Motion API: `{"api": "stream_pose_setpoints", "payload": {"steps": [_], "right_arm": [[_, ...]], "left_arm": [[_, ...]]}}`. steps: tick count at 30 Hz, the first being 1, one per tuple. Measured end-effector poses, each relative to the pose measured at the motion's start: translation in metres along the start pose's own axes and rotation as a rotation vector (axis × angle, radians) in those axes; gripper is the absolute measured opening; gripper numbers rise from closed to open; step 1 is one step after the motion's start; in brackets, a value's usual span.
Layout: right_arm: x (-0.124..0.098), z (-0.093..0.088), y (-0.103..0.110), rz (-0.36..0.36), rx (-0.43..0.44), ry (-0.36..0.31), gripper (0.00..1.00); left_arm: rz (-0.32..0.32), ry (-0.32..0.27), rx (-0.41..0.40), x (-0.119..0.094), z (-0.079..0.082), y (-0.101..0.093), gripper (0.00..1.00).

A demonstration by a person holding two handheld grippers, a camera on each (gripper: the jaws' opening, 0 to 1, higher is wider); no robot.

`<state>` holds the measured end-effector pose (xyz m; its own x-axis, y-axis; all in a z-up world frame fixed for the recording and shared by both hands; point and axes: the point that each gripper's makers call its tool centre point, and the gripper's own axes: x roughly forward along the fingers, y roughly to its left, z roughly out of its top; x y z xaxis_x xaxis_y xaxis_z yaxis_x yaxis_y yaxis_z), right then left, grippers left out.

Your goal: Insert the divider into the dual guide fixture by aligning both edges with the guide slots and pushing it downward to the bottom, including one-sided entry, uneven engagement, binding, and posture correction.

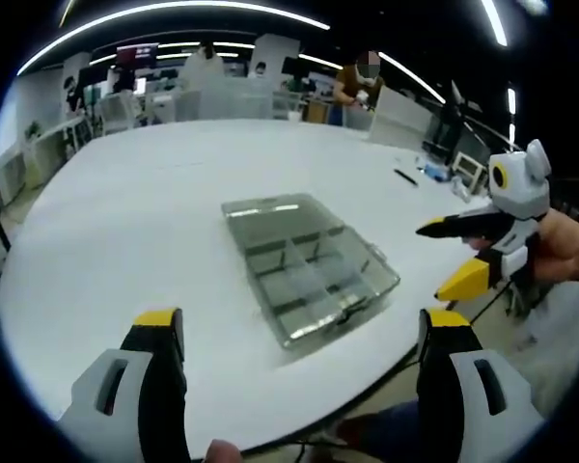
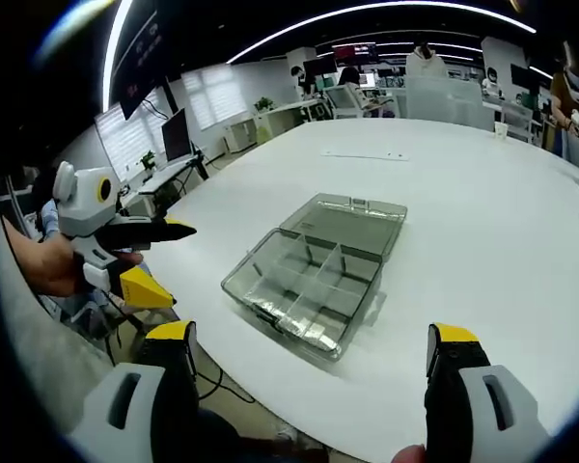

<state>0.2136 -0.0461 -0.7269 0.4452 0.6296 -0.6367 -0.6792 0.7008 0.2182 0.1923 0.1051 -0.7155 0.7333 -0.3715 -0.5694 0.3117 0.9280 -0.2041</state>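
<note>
Both tongs (image 1: 301, 333) (image 2: 314, 345) hover apart from fixture (image 1: 309, 267).

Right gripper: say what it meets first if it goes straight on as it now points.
Probably the clear compartment box on the white table; it lies dead ahead between the open right gripper's jaws, though depth is unclear.

Bright overhead strip lighting, strong fisheye warping, soft edges.

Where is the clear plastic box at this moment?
The clear plastic box lies open on the white table, near its front edge, ahead of both open grippers.
</note>
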Motion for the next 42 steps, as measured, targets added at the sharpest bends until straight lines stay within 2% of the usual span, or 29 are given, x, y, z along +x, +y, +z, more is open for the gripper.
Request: {"api": "stream_pose_setpoints", "payload": {"steps": [10,25,42], "right_arm": [[-0.0014,0.0002,0.0005,-0.005,-0.002,-0.003,0.98],[-0.0030,-0.0038,-0.0039,-0.033,0.003,0.003,0.98],[-0.0042,-0.0050,-0.0053,-0.027,0.002,0.007,0.98]], "left_arm": [[0.023,0.001,0.001,-0.0025,0.0002,0.0049,0.99],[0.011,0.008,-0.008,-0.0019,-0.0006,0.0022,0.99],[0.008,0.023,-0.015,0.0008,-0.0045,-0.0010,0.99]]}}
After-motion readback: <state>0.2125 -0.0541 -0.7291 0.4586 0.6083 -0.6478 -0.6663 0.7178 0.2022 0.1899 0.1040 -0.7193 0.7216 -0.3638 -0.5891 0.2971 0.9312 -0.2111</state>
